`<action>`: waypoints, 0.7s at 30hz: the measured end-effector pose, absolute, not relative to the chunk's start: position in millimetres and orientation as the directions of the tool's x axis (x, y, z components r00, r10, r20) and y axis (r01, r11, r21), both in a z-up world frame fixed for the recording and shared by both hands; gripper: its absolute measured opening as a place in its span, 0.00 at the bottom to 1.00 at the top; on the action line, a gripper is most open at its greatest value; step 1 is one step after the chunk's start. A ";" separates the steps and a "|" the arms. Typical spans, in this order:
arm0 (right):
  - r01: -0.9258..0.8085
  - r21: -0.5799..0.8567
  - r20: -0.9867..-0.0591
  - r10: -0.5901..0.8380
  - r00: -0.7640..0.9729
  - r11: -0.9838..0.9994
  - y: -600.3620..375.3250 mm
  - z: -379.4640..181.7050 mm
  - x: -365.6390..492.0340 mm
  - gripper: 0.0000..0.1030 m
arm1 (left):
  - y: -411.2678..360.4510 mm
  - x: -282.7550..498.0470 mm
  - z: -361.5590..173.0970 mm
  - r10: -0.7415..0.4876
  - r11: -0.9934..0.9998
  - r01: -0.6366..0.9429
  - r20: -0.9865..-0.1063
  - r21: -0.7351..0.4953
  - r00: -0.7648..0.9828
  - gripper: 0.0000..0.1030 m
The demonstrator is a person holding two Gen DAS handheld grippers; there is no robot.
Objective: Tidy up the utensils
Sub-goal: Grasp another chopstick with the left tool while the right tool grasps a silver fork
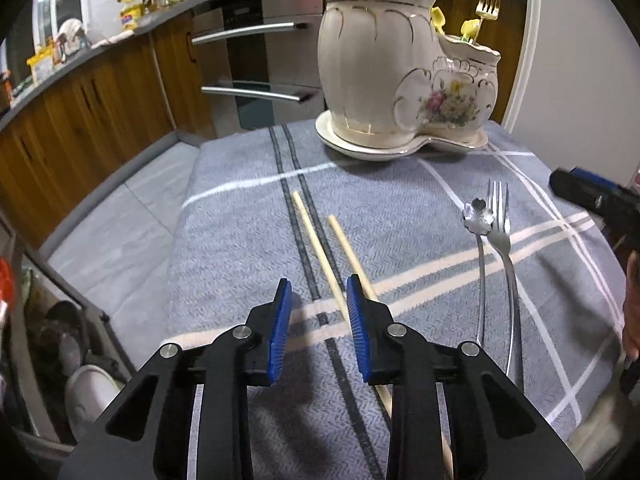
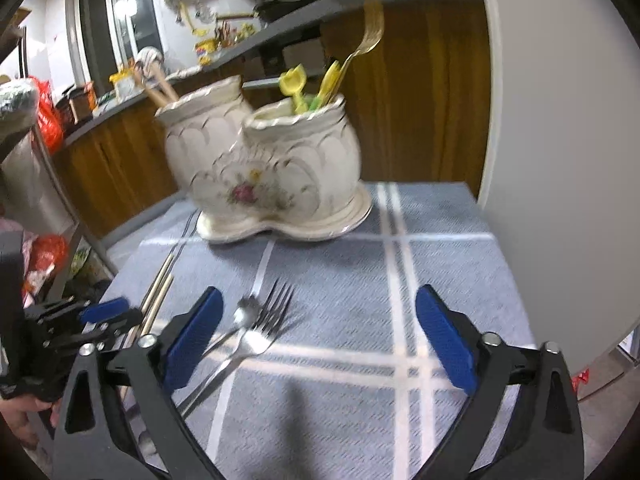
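Note:
Two pale chopsticks (image 1: pixel 320 248) lie side by side on the grey checked cloth (image 1: pixel 240 220). My left gripper (image 1: pixel 318 280) hangs low over their near ends with its jaws narrowed. One stick runs into the gap and the other passes under the right finger; the pads do not press on either. A silver fork (image 2: pixel 260 332) and a small spoon (image 2: pixel 244 314) lie crossed beside the left finger of my right gripper (image 2: pixel 319 289), which stands wide open with nothing held. The cream floral holder (image 1: pixel 372 72) stands at the back with chopsticks in its tall pot and a gold fork in its low one.
The cloth-covered table drops off at its left edge to a tiled floor (image 1: pixel 120 232). Wooden cabinets and an oven (image 1: pixel 256 60) stand behind. A white panel (image 2: pixel 560 160) borders the table on the right. A rack with dishes (image 1: pixel 80 380) sits low at the left.

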State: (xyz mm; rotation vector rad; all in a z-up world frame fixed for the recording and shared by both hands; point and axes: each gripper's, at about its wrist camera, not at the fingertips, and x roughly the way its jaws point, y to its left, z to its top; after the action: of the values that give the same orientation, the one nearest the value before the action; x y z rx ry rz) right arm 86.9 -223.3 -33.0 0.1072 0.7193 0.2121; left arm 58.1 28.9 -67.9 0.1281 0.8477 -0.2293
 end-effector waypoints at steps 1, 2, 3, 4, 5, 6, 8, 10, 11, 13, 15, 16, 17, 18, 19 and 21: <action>-0.168 0.160 -0.651 0.232 0.723 0.973 -218.0 -34.5 84.6 0.82 | 28.1 57.6 -68.2 -0.146 0.967 0.254 -0.754 0.028 0.641 0.28; -0.176 0.153 -0.661 0.233 0.714 0.973 -213.4 -36.2 82.3 0.77 | 27.6 56.8 -68.6 -0.149 0.965 0.261 -0.752 0.032 0.642 0.25; -0.184 0.149 -0.671 0.236 0.703 0.971 -208.9 -38.0 80.4 0.74 | 26.0 55.7 -68.9 -0.153 0.961 0.272 -0.750 0.038 0.644 0.21; -0.195 0.151 -0.683 0.245 0.688 0.969 -203.5 -40.2 78.0 0.70 | 24.7 54.6 -68.9 -0.158 0.958 0.284 -0.749 0.042 0.644 0.15; -0.203 0.151 -0.694 0.250 0.675 0.968 -198.2 -42.4 76.0 0.65 | 24.3 54.0 -68.9 -0.163 0.956 0.290 -0.749 0.041 0.643 0.12; -0.213 0.148 -0.705 0.254 0.662 0.966 -192.3 -44.6 74.4 0.62 | 24.7 53.7 -68.9 -0.166 0.955 0.293 -0.748 0.039 0.642 0.10; -0.226 0.143 -0.724 0.258 0.640 0.964 -182.0 -48.0 72.4 0.52 | 26.9 54.3 -69.0 -0.170 0.956 0.292 -0.746 0.035 0.644 0.07; -0.231 0.151 -0.740 0.266 0.618 0.961 -174.4 -50.1 71.3 0.47 | 29.1 54.2 -68.9 -0.181 0.955 0.295 -0.744 0.022 0.643 0.07; -0.235 0.159 -0.745 0.273 0.609 0.959 -170.8 -51.1 70.6 0.45 | 28.6 54.0 -69.1 -0.181 0.955 0.297 -0.743 0.025 0.645 0.07; -0.238 0.156 -0.756 0.271 0.596 0.959 -162.8 -53.4 68.7 0.41 | 27.7 53.1 -69.8 -0.179 0.953 0.300 -0.739 0.032 0.649 0.07; -0.231 0.135 -0.770 0.249 0.588 0.963 -155.1 -57.5 68.5 0.35 | 28.3 52.7 -69.8 -0.183 0.953 0.302 -0.739 0.029 0.648 0.07; -0.228 0.132 -0.777 0.243 0.581 0.965 -153.7 -59.4 69.1 0.32 | 28.3 52.7 -69.8 -0.184 0.953 0.302 -0.738 0.028 0.649 0.07; -0.224 0.123 -0.783 0.234 0.577 0.967 -151.7 -61.8 69.7 0.30 | 28.0 52.6 -69.7 -0.183 0.953 0.302 -0.738 0.029 0.649 0.07; -0.218 0.100 -0.779 0.212 0.590 0.971 -149.9 -62.0 68.8 0.29 | 28.0 52.4 -69.7 -0.182 0.953 0.301 -0.738 0.030 0.649 0.07; -0.217 0.077 -0.779 0.194 0.596 0.973 -147.0 -62.8 68.4 0.28 | 28.4 52.3 -69.7 -0.182 0.953 0.302 -0.738 0.031 0.650 0.07; -0.225 0.049 -0.782 0.178 0.598 0.973 -143.9 -62.7 67.3 0.21 | 27.7 51.9 -69.8 -0.179 0.952 0.305 -0.738 0.038 0.651 0.07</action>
State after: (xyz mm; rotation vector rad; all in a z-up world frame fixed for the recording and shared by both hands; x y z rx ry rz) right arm 67.3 -143.9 -62.7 -0.0564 0.9004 0.2338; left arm 51.9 27.7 -69.8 0.1643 0.8180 -0.2759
